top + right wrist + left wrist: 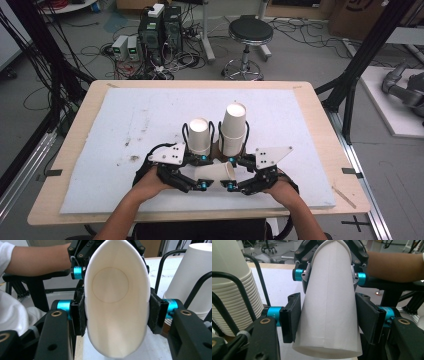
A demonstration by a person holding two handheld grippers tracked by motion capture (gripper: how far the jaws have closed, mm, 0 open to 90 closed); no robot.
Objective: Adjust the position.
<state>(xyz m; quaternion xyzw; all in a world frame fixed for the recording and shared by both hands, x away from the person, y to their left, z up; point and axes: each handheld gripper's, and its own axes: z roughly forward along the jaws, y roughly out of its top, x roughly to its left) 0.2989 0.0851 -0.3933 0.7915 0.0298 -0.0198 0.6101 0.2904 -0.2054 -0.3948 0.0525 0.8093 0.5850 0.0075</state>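
Note:
A single white paper cup [215, 172] lies on its side above the white board, held between both grippers. My left gripper [202, 172] comes from the left and is shut on the cup's base end [329, 302], with both black pads [292, 317] against its wall. My right gripper [231, 173] comes from the right and is shut on the mouth end. In the right gripper view the rim [116, 302] is squeezed into an oval between the pads [155, 312] and I look into the cup. My left gripper [328, 315] and right gripper [116, 312] face each other.
Two stacks of white cups [199, 136] [233, 129] stand upside down in black wire holders just behind the grippers, with a brown base between them. The white board [125, 120] covers the wooden table [75, 130]. A stool [250, 32] and computer boxes [160, 30] stand on the floor beyond.

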